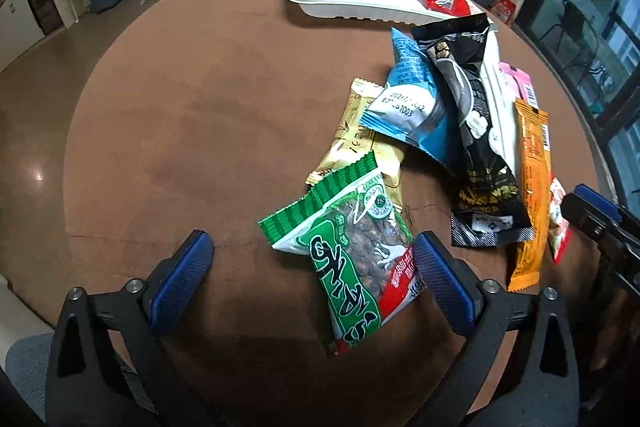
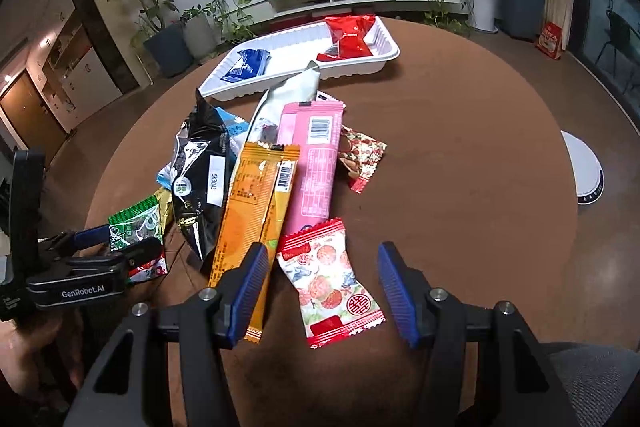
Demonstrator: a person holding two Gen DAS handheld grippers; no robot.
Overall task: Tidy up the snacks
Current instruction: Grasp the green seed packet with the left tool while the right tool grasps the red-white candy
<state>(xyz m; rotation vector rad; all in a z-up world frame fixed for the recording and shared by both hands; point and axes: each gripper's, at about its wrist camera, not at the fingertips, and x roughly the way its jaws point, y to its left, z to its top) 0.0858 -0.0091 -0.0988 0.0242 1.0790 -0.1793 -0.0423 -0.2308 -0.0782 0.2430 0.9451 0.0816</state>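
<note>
A green nut packet (image 1: 352,247) lies on the round brown table (image 1: 180,115) between the fingers of my open left gripper (image 1: 312,267); its right pad overlaps the packet's edge. My right gripper (image 2: 323,287) is open around a red-and-white candy packet (image 2: 330,279), with gaps on both sides. Its left finger hangs over the end of an orange bar (image 2: 248,211). Behind lies a pile: a black bag (image 2: 200,179), a pink bar (image 2: 314,163), a light blue packet (image 1: 412,99) and a gold packet (image 1: 356,143). The white tray (image 2: 224,93) holds a blue packet (image 2: 248,65) and a red packet (image 2: 350,35).
A white round device (image 2: 586,171) sits at the table's right edge. A small red-and-gold packet (image 2: 362,155) lies right of the pink bar. Potted plants, a low white cabinet and a red bag (image 2: 550,41) on the floor stand beyond the table.
</note>
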